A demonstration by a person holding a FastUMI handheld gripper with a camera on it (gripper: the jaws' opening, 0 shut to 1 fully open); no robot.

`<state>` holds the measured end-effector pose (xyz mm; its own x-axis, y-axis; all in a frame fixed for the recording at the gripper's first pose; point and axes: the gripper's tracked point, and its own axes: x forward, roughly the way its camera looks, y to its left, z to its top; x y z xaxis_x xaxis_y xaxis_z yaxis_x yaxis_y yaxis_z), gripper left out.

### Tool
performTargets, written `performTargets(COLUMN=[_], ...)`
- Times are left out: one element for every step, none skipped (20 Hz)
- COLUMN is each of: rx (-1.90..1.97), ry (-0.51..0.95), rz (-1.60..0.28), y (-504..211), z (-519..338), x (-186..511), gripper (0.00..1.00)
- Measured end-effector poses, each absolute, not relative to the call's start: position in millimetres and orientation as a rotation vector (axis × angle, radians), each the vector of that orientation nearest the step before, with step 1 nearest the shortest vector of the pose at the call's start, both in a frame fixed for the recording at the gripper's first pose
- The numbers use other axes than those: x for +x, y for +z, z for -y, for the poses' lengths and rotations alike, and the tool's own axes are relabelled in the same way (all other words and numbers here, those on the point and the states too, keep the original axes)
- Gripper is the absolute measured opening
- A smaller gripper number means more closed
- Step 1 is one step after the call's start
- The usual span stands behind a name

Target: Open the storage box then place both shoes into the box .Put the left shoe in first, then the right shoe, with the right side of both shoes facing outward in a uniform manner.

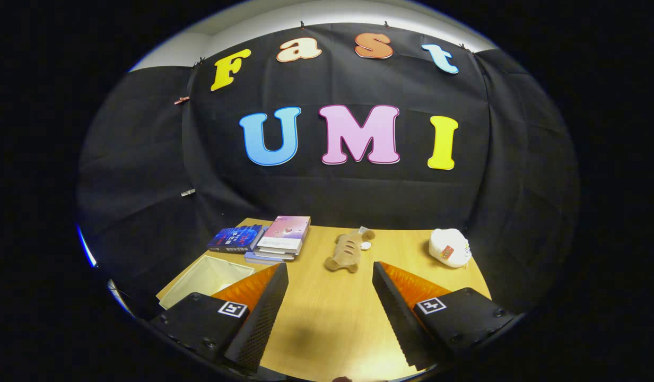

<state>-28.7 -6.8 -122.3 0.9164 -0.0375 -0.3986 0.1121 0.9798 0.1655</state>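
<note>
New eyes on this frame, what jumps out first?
The gripper stands open over bare wooden table, holding nothing. Beyond its jaws lie a brown plush toy, a white plush toy off to the right, and a stack of books to the left, with an open cream box beside the left jaw.

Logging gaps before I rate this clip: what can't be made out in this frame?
- Open cream storage box, gripper view: its near corner is covered by the left finger; its floor is mostly hidden.
- Stack of books: cover print is too small to read.
- White plush toy and tan plush toy: details too small.
- Gripper: open over the bare wooden table.
</note>
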Motion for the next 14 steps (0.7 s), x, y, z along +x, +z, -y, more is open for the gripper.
performTargets(rx=[0.177, 0.175, 0.172, 0.163, 0.158, 0.159, 0.169, 0.18, 0.186, 0.19, 0.186, 0.179, 0.177, 0.172], ry=[-0.08, -0.078, -0.075, -0.075, -0.078, -0.08, -0.082, -0.08, -0.081, -0.086, -0.087, -0.084, -0.076, -0.067], rz=[-0.389, -0.377, -0.364, -0.356, -0.347, -0.342, -0.337, -0.334, -0.328, -0.315, -0.3, -0.291, -0.286, -0.277], y=[-119.2, -116.7, -115.4, -114.0, -112.9, -112.4, -113.0, -112.0, -110.9, -108.9, -104.8, -100.6, -99.3, -100.1], z=[16.5, 24.0, 30.4, 39.0, 46.8, 51.9, 55.2, 57.4, 59.8, 64.5, 67.9, 70.5, 70.8, 69.8], x=[-31.3, -33.5, -35.7, -38.4, -40.4, -42.4, -44.2, -45.2, -46.5, -46.1, -45.2, -48.3, -50.4, -49.8], gripper=[0.99, 0.99, 0.99, 0.99, 0.99, 0.99, 0.99, 0.99, 0.99, 0.99, 0.99, 0.99, 0.99, 0.99])
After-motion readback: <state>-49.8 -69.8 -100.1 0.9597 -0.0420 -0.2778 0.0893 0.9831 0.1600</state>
